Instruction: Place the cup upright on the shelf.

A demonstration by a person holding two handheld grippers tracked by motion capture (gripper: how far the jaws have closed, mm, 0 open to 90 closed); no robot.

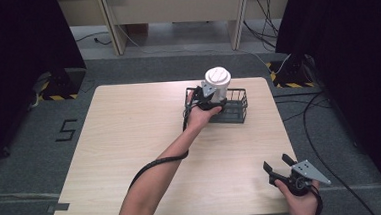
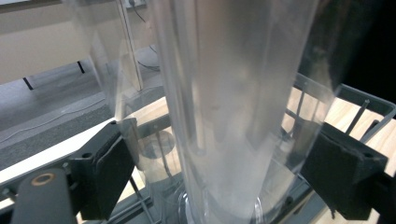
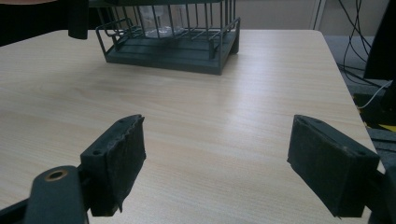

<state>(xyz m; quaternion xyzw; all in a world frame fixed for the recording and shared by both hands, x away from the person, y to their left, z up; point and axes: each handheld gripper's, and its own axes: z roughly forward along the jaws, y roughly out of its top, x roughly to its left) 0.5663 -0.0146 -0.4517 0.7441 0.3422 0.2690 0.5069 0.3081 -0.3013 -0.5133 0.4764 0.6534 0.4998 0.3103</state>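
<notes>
The left gripper [image 1: 209, 102] is at the far middle of the table [image 1: 131, 156], its jaws closed against the two sides of a clear jar [image 2: 233, 107] with a white lid [image 1: 217, 76], which stands upright in the left part of a dark wire basket [image 1: 236, 107]. The right gripper [image 1: 281, 166] is held at the near right corner of the table, well apart from the basket, its jaws spread wide with nothing between them.
</notes>
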